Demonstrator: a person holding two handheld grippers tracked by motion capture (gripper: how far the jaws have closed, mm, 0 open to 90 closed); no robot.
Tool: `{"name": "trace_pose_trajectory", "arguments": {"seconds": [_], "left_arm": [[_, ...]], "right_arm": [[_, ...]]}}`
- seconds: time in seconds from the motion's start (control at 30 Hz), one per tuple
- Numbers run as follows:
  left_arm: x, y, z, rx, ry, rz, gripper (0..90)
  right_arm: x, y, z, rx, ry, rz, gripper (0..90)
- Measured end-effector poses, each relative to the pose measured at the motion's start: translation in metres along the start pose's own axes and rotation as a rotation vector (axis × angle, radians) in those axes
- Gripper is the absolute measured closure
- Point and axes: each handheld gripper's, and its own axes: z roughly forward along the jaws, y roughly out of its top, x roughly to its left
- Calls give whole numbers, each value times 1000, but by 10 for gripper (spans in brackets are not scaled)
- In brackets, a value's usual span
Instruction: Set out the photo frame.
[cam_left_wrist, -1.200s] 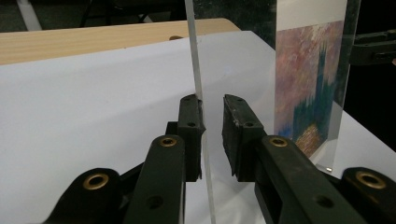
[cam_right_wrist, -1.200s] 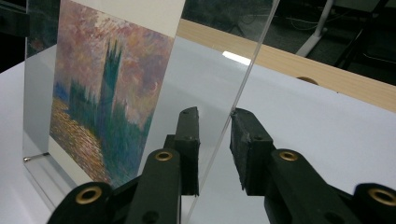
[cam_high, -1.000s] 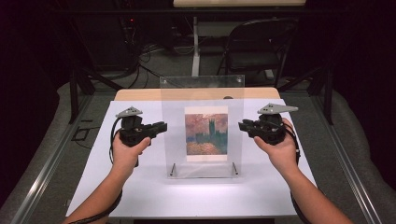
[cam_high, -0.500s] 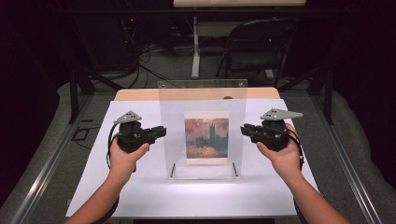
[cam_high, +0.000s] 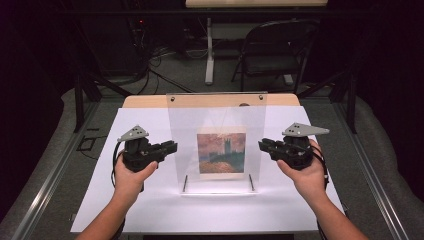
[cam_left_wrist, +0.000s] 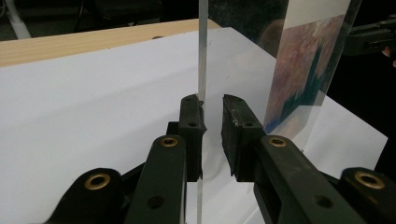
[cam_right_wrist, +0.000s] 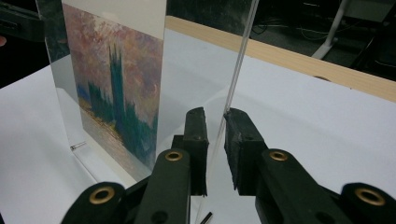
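The left tongs (cam_high: 170, 148) sit at the left edge of a clear plastic sheet (cam_high: 217, 115), and in the left gripper view (cam_left_wrist: 212, 123) that thin edge runs up between the two black jaws. It lies against the left jaw there, while a gap stays open on the side of the other jaw, so the jaws are close together around the edge without both pressing on it. The right tongs (cam_high: 264, 146) sit at the sheet's right edge. In the right gripper view (cam_right_wrist: 215, 126) the edge passes between the jaws and meets the tip of the right-hand one; a narrow gap shows by the other jaw, so here too the jaws stand nearly together around the edge and a firm pinch cannot be made out.

A hand (cam_high: 131, 172) holds the left tool from the near side, and the other hand (cam_high: 305, 172) holds the right tool.

The sheet stands upright in the middle of the surface (cam_high: 125, 210), which is covered with white paper, its bottom end near two small metal pins (cam_high: 185, 183) on the near side. A small painted picture (cam_high: 221, 152) of dark towers under a pinkish sky stands in the lower middle of the sheet. Two round studs mark the sheet's top corners.

Farther off, a strip of bare wood (cam_high: 145, 101) runs along the far edge of the surface. Beyond it a folding chair (cam_high: 272, 50) stands on the floor among loose cables.
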Motion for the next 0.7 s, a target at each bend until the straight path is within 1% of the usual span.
{"name": "trace_pose_trajectory", "arguments": {"seconds": [0.07, 0.1, 0.17, 0.2, 0.3, 0.43, 0.53, 0.63, 0.7], "left_arm": [[-1, -1, -1, -1, 1, 6, 775], [-3, -4, -2, -11, -7, 6, 773], [-3, -5, -3, -8, -14, 8, 761], [-4, -7, -5, -13, -26, 2, 760], [-5, -11, -7, -22, -42, -3, 755], [-8, -14, -9, -25, -49, 5, 741], [-9, -16, -9, -33, -54, 11, 730], [-11, -17, -9, -41, -49, 7, 723], [-10, -18, -8, -45, -54, 7, 718]], "right_arm": [[2, -2, -2, -5, 1, -3, 790], [3, -3, -3, -9, 2, -6, 790], [5, -5, -5, -16, 6, -6, 789], [6, -6, -7, -16, 6, -12, 788], [9, -9, -10, -22, 4, -13, 784], [13, -14, -13, -31, 8, -15, 779], [14, -17, -15, -46, 20, 0, 774], [13, -19, -15, -53, 30, 12, 769], [13, -20, -15, -60, 34, 16, 755]]}}
